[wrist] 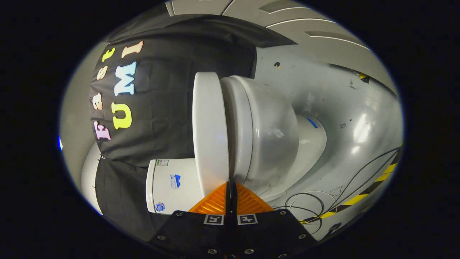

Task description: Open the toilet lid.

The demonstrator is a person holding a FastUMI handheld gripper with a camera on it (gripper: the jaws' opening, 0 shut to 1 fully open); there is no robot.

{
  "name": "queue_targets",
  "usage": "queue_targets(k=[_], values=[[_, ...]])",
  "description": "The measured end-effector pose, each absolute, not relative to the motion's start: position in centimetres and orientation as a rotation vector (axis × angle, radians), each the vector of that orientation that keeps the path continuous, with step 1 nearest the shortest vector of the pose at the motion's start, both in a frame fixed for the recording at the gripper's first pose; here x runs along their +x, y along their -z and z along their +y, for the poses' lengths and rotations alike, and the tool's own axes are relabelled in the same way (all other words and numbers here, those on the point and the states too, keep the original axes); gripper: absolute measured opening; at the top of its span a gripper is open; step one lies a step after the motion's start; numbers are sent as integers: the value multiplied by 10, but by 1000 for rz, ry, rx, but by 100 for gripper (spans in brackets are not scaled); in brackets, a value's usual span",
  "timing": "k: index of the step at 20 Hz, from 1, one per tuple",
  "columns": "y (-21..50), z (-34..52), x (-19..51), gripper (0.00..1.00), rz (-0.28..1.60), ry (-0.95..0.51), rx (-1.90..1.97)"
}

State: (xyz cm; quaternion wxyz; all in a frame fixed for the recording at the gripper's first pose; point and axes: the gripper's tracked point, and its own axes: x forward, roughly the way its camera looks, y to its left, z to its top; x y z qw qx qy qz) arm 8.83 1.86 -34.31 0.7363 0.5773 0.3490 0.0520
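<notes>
The view is rolled on its side. A white toilet lies straight ahead of the fingers. Its lid (pixel 210 133) rests flat against the seat rim (pixel 235 126), and the bowl (pixel 273 133) and its base (pixel 311 140) lie beyond the rim toward the floor. The white tank (pixel 172 185), with small stickers on it, stands beside the lid close to my fingers. My gripper (pixel 230 183) is shut, fingers pressed together with nothing between them. Their tips sit right at the seam where lid and seat rim meet, near the tank end.
A glossy grey floor (pixel 352 118) spreads beyond the bowl. Thin black cables (pixel 323 201) loop on it near a yellow-and-black tape line (pixel 363 196). The black cloth wall (pixel 161 108) hangs behind the toilet.
</notes>
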Motion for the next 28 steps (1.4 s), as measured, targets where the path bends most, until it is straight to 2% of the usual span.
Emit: queue_targets(k=[28], values=[[211, 66, 103, 0, 657, -29, 720]])
